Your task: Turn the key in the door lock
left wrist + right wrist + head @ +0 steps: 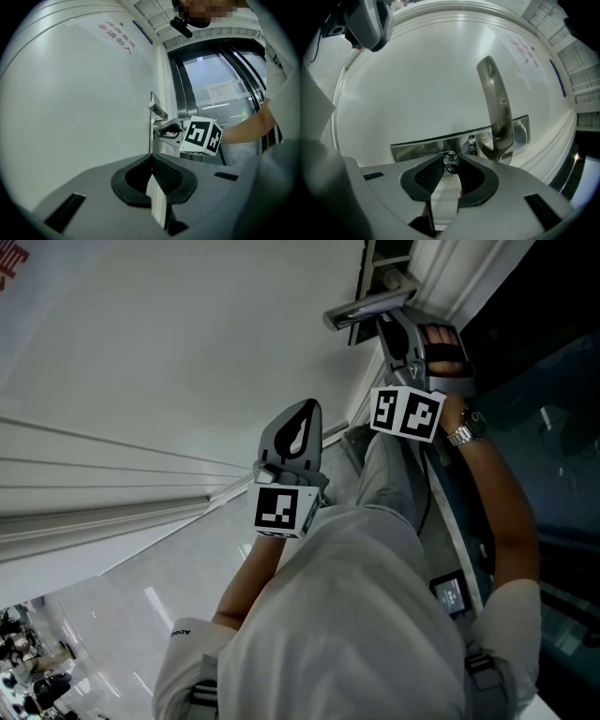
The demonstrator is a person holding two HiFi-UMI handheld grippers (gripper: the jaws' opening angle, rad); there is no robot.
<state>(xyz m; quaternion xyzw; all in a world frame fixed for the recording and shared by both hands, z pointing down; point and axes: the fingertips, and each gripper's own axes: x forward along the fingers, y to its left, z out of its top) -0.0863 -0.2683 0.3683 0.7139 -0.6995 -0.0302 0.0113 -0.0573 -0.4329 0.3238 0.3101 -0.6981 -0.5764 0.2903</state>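
Observation:
The key (450, 162), with a small metal ring, sits in the lock of the steel plate (417, 146) on the white door (187, 352). The tips of my right gripper (450, 159) are closed on it. The lever handle (497, 108) stands just right of the key. In the head view the right gripper (389, 326) points at the plate under the handle (370, 307). My left gripper (302, 407) hangs further back from the lock, apart from the door, its jaws together and empty. From the left gripper (151, 159) view, the right gripper (161, 132) meets the door's edge.
Dark glass panels and a metal frame (544, 427) lie right of the door. Red print (115, 35) marks the door higher up. Raised mouldings (112, 488) run across the door panel. The person's body (356, 615) fills the lower head view.

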